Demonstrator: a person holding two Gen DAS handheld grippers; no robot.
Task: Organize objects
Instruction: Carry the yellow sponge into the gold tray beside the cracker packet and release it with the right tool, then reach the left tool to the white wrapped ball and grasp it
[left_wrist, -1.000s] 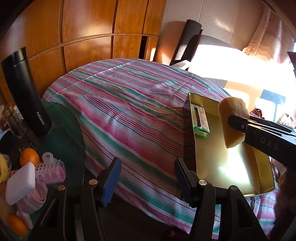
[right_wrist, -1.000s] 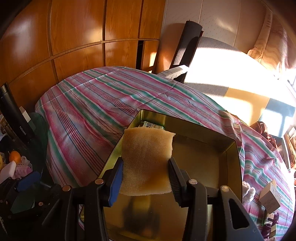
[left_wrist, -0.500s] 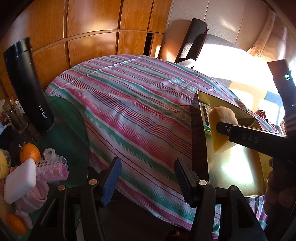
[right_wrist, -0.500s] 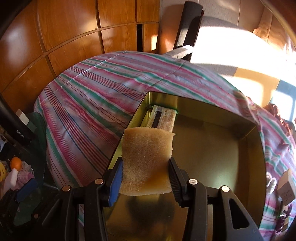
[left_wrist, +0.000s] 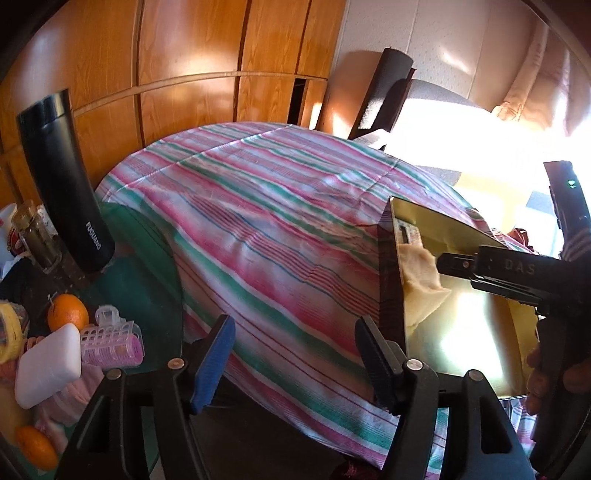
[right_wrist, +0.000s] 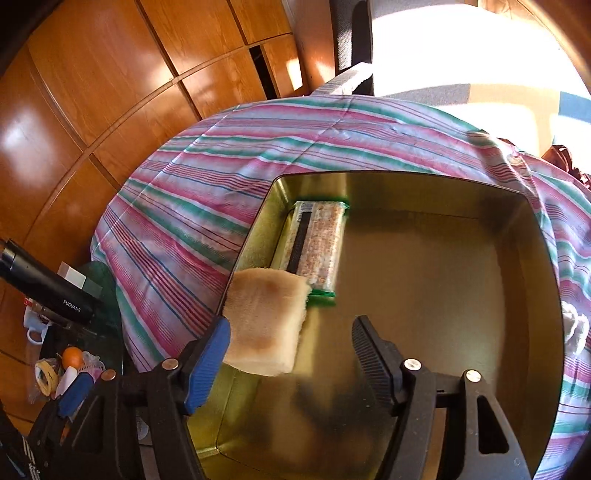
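Inside one gold tin: one sponge, one snack packet (touching).

The left gripper hangs empty over a pink-and-green striped cloth, jaws just opening; rightward, a pale yellow sponge lies in a gold metal tin (sunlit).

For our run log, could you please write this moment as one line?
right claw: just opened, sponge released | sponge: in gold tin, beside snack packet | left claw: open, empty
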